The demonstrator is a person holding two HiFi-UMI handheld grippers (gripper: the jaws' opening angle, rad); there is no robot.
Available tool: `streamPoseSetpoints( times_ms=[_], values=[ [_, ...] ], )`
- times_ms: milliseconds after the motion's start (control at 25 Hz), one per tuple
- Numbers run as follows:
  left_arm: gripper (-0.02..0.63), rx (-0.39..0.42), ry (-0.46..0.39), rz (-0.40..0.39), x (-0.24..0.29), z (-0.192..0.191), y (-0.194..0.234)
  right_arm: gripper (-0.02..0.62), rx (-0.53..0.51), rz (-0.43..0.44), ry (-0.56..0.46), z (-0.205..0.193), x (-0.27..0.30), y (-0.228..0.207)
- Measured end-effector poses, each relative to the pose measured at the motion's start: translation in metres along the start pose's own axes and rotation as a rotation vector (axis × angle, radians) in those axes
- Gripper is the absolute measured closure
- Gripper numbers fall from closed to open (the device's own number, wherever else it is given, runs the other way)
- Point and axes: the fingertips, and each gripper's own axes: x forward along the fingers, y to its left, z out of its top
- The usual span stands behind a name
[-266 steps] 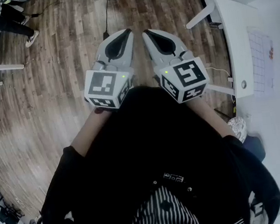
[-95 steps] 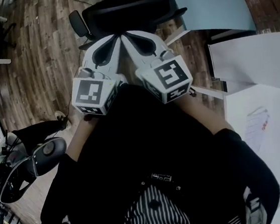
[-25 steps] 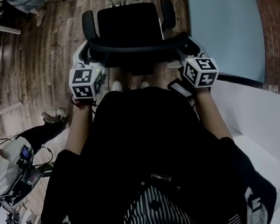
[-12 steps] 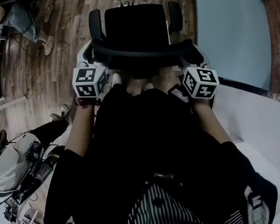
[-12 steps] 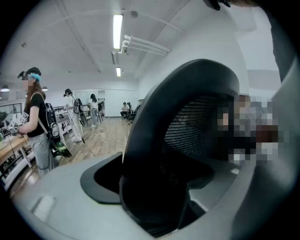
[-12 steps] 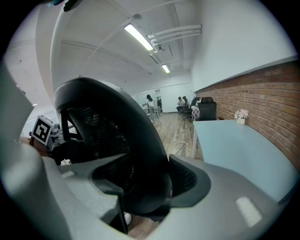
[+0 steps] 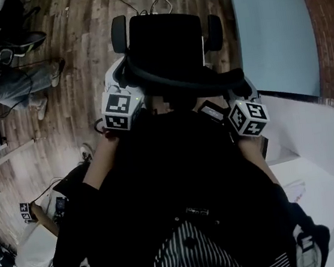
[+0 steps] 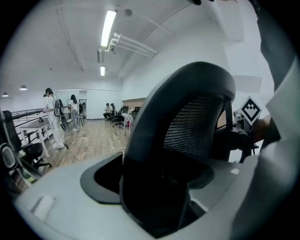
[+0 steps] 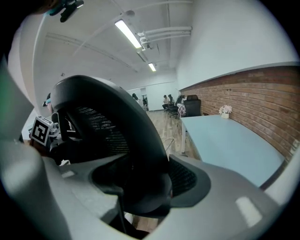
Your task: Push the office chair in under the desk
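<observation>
The office chair [image 7: 164, 39] is seen at 12 o'clock, the blue desk [image 7: 271, 26] at 2 o'clock; the chair's base is hidden. Its backrest rim is clamped by the left gripper [image 8: 157, 185] and by the right gripper [image 9: 143, 187], whose jaws have just been closing.

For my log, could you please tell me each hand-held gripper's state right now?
Left hand-held gripper: closed on the chair back.
Right hand-held gripper: jaws have just been closing; they grip the same chair back.
</observation>
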Motion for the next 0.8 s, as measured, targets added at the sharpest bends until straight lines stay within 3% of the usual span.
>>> streamPoseSetpoints(
  times_ms=[320, 800],
  values=[
    [0.247, 0.084, -0.011, -0.169, 0.025, 0.023, 0.051, 0.351, 0.092, -0.145, -0.027, 0.007, 0.008, 0.038],
    [0.247, 0.155, -0.011, -0.358, 0.099, 0.050, 0.081, 0.351, 0.162, -0.237, -0.002, 0.022, 0.043, 0.036]
  ],
)
